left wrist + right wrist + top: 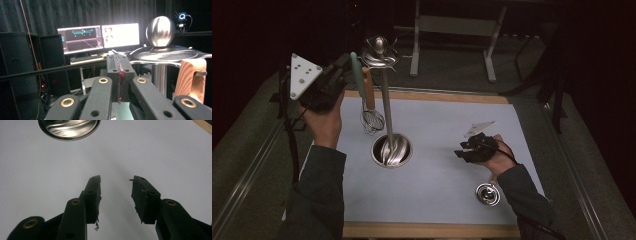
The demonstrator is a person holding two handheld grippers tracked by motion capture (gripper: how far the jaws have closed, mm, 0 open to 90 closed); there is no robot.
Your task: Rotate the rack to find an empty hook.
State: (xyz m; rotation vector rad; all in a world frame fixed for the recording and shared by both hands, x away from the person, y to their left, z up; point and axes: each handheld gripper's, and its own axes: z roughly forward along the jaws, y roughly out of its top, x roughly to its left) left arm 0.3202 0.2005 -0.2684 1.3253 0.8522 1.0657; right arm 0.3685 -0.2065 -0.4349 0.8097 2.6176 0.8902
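A: Where is the left gripper (343, 67), and what is it doing?

B: In the high view it is raised at the upper left, above the far edge of the table (437, 175), held in the person's left hand (326, 120). It is clenched on the pale green handle of a whisk (371, 120). The whisk hangs down from the jaws, its wire head low, just left of the stand's pole.

A: What stand?

B: A metal stand (387, 100) rises from a round steel base (392, 150) near the table's middle. At the top sit a flat hooked ring and a shiny ball (160, 31). In the left gripper view the jaws are pressed together, and the ball and ring sit close ahead to the right.

A: Anything else near the top of the stand?

B: A wooden handle (191, 80) hangs beside the ring, next to the whisk's handle. What tool it belongs to cannot be told.

A: And the right gripper (464, 147)?

B: It is low over the table's right side, in the right hand (497, 160). Its own view shows the jaws spread apart with nothing between them, pointing down at bare grey surface, the steel base at the top edge.

A: Is anything else on the table?

B: A small shiny round object (488, 194) lies near the front right, just beside the right forearm. Behind the table, two lit monitors (100, 37) glow in a dark room.
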